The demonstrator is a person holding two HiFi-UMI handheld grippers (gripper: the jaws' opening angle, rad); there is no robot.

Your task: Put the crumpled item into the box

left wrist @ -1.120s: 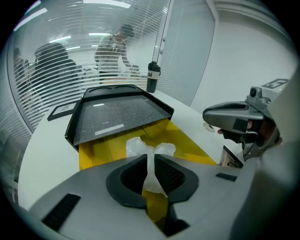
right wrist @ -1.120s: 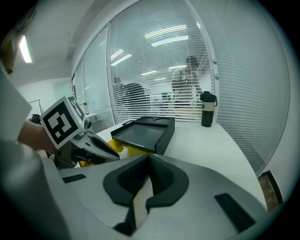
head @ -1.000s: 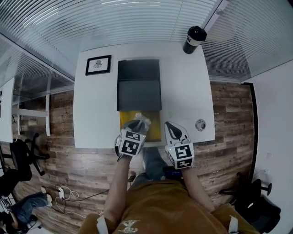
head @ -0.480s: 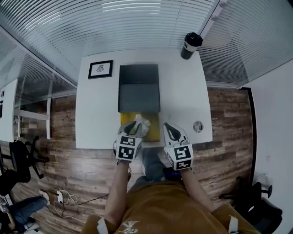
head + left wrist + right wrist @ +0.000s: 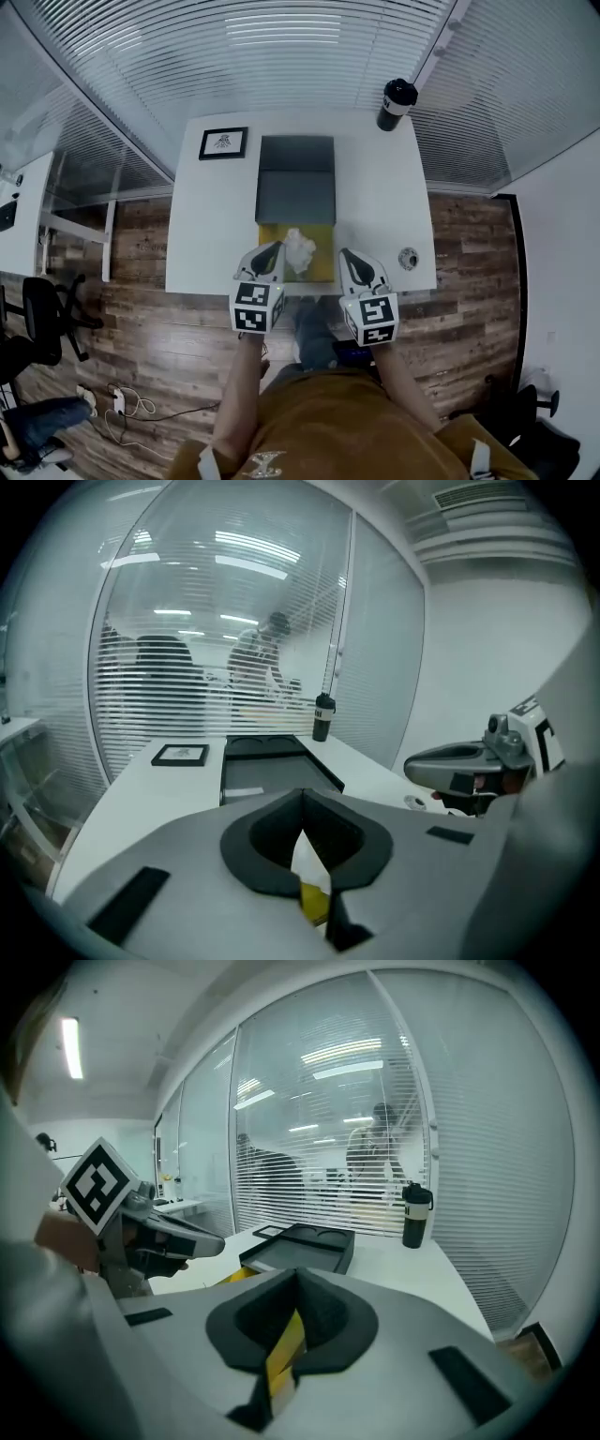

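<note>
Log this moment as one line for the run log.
crumpled item: lying in yellow box | left gripper: shut, empty | right gripper: shut, empty

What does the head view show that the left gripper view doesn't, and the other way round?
Only the head view shows the crumpled paper whole, lying in the yellow box, plus the wooden floor and the person's brown top. Only the left gripper view shows people behind the blinds, and the left gripper up close, jaw tips together. Both show the white table, framed picture, dark case, bottle and right gripper.
</note>
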